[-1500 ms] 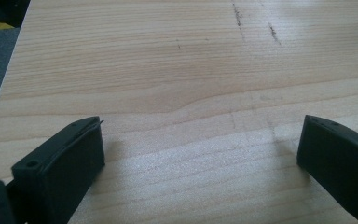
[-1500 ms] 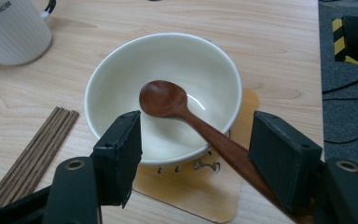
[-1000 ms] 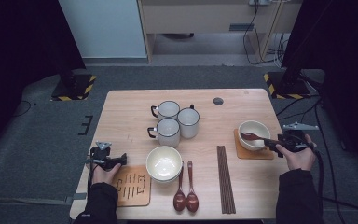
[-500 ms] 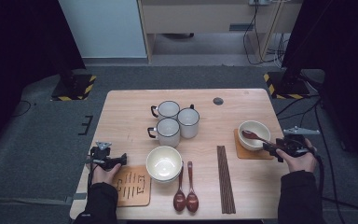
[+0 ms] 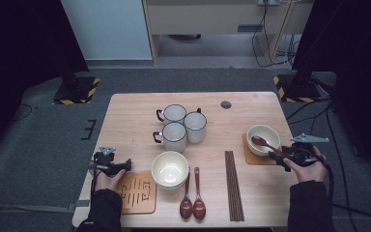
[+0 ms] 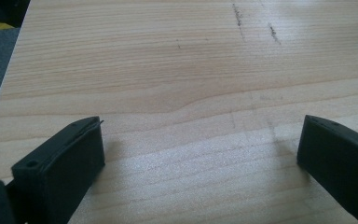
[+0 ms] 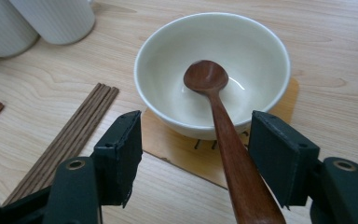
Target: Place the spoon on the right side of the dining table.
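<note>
A person sits at a light wooden worktop (image 5: 135, 125), a gripper in each hand. The right gripper (image 7: 193, 154), at the worktop's right edge, has its jaws spread wide either side of the handle of a dark wooden spoon (image 7: 223, 135); neither jaw touches the handle. The spoon's head rests inside a white bowl (image 7: 261, 51), which stands on a small wooden coaster (image 7: 177, 147), and its handle leans out over the rim toward the gripper.

The left gripper (image 6: 200, 154) sits low over bare wood near the worktop's front left corner, its jaws also spread apart with nothing between them. In the high view it lies just beside a second, slotted coaster (image 5: 137, 192).

Next to that coaster stands another white bowl (image 5: 169, 169), with two more wooden spoons (image 5: 192, 205) lying side by side to its right. A bundle of dark chopsticks (image 5: 233, 183) lies between those spoons and the right-hand bowl. Three white mugs (image 5: 181, 124) with dark rims cluster at the centre, and a small dark disc (image 5: 226, 104) sits near the far edge.
</note>
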`<state>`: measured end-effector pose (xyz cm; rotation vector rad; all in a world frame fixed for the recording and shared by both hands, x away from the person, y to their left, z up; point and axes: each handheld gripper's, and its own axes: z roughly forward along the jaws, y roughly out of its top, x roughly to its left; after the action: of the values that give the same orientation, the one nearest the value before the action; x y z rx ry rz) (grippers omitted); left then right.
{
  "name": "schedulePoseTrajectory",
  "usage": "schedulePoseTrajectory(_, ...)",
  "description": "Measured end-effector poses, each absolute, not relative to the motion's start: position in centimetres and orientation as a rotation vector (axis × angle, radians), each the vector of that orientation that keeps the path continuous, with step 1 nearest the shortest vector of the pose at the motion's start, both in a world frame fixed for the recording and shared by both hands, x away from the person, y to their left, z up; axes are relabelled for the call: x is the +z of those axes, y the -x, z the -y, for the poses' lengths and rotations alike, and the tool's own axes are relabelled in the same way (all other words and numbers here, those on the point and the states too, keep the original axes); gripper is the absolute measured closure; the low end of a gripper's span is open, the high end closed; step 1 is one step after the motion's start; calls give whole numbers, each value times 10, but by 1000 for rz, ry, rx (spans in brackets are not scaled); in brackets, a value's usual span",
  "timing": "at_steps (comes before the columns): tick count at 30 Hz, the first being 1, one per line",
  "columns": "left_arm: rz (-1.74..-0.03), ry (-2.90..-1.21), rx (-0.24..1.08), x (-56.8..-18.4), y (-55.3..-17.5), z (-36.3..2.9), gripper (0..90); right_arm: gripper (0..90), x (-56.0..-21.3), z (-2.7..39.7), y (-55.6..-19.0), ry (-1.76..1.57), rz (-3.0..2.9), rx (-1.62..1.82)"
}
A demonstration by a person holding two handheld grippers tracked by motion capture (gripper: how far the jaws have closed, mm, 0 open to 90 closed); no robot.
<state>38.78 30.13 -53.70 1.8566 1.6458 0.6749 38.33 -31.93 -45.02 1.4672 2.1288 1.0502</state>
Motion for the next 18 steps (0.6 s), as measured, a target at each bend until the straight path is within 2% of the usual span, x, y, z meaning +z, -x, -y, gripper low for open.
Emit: schedulePoseTrajectory(18,-1646,-1856,675,-537,-388,-301,0,346,-450,310,-377,-1489,-2132,1076)
